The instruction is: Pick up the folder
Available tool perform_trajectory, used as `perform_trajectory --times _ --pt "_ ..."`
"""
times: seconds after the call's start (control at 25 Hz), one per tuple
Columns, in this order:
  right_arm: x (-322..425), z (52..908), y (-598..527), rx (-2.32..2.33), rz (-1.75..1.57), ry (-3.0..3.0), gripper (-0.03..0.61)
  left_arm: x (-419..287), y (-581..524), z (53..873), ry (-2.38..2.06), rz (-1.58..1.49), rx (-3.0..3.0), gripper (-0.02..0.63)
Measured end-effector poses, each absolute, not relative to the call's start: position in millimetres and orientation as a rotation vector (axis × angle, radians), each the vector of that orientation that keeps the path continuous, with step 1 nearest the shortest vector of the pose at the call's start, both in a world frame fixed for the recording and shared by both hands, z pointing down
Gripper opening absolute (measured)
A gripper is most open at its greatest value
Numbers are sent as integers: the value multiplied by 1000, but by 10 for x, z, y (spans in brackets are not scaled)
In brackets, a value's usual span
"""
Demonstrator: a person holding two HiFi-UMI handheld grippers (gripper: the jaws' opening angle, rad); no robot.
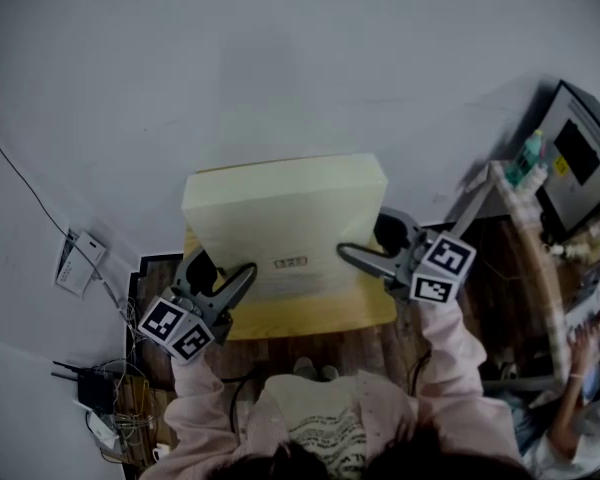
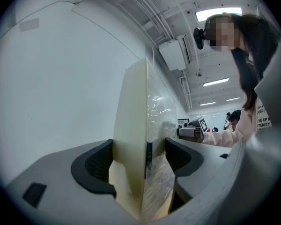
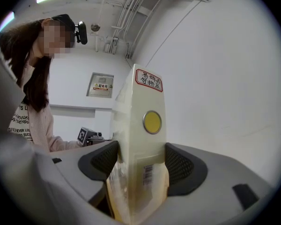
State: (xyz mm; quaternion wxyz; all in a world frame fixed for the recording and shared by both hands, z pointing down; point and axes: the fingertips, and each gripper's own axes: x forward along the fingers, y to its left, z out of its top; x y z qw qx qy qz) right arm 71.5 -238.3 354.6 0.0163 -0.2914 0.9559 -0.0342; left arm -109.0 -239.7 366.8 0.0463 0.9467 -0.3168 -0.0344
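Observation:
A pale yellow folder (image 1: 280,223), thick like a box file, is held up off the yellow table (image 1: 310,316), tilted with its top edge away from me. My left gripper (image 1: 242,276) is shut on its left end, and the folder's edge (image 2: 136,149) stands upright between the dark pads (image 2: 96,165). My right gripper (image 1: 352,253) is shut on the right end, where the spine (image 3: 143,139) bears a yellow dot and a red-framed label. The pads (image 3: 178,165) press both of its sides.
A white wall (image 1: 280,58) rises right behind the table. Cables and a router (image 1: 95,388) lie on the floor at the left. At the right a monitor (image 1: 580,158) and a green bottle (image 1: 525,158) stand on a desk, with another person's hand (image 1: 580,343) nearby.

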Motion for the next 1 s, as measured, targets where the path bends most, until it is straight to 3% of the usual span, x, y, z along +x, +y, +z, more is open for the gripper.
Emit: perform_trajectory --times 1.0 --pt "730 3317 -2163 -916 6 2947 319 -1077 -2157 3477 -1024 -165 2926 365"
